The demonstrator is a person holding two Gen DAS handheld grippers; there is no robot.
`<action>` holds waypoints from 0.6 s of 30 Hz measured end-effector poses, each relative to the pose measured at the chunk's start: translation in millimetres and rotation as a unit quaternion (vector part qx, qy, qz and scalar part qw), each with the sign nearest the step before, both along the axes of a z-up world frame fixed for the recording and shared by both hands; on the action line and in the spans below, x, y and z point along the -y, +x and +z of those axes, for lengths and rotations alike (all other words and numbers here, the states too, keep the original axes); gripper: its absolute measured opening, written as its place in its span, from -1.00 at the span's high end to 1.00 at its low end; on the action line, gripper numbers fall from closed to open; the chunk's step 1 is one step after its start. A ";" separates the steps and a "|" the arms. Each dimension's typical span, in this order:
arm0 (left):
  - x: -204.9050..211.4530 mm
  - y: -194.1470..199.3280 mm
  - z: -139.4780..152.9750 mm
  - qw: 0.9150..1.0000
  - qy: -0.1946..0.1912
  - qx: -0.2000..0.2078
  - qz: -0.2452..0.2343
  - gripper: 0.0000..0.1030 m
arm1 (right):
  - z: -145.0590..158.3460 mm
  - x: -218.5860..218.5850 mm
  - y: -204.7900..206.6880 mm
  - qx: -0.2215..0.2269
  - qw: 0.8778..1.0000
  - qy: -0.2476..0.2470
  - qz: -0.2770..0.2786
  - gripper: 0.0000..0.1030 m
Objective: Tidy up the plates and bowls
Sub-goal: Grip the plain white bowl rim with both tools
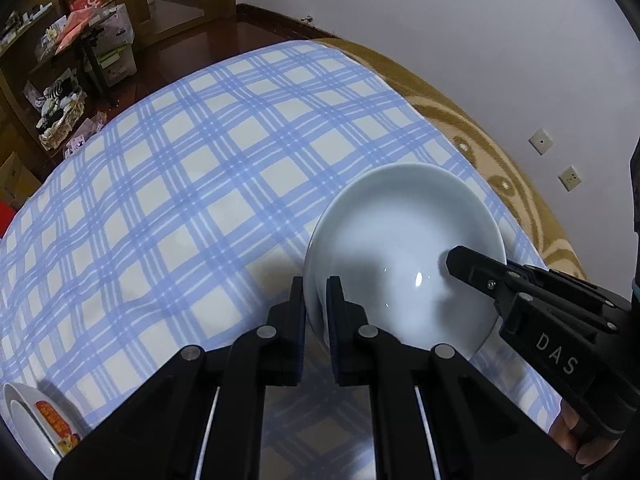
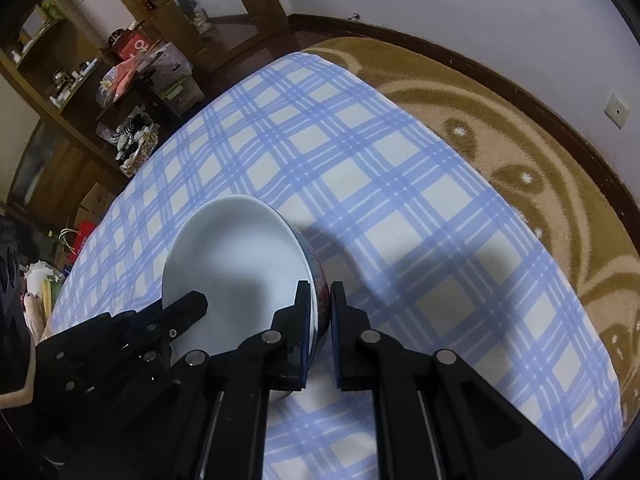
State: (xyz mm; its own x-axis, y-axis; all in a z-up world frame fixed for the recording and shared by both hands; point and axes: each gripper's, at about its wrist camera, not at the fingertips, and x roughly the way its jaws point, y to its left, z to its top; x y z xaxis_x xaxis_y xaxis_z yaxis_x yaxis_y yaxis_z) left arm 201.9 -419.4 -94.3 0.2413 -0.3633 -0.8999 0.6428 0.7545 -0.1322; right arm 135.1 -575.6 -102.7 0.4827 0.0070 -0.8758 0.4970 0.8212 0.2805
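A white bowl (image 1: 396, 248) sits on the blue-checked cloth (image 1: 192, 184). In the left wrist view my left gripper (image 1: 316, 292) is shut on the bowl's left rim, one pad inside and one outside. My right gripper (image 1: 460, 260) comes in from the right over the bowl's other rim. In the right wrist view the bowl (image 2: 236, 256) shows a red and blue pattern on its outer wall, and my right gripper (image 2: 320, 300) is shut on its right rim. The left gripper (image 2: 192, 304) grips the near left rim there.
A white plate (image 1: 32, 420) with an orange-red pattern lies at the cloth's near left corner. A brown patterned rug (image 2: 540, 168) and white wall run along the right. Shelves and boxes (image 1: 96, 40) stand beyond the far left edge.
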 end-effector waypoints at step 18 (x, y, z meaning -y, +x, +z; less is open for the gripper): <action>-100.5 -29.4 72.4 0.998 -0.001 0.048 0.046 0.81 | 69.4 -104.5 -34.6 0.064 0.997 -0.043 0.016 0.79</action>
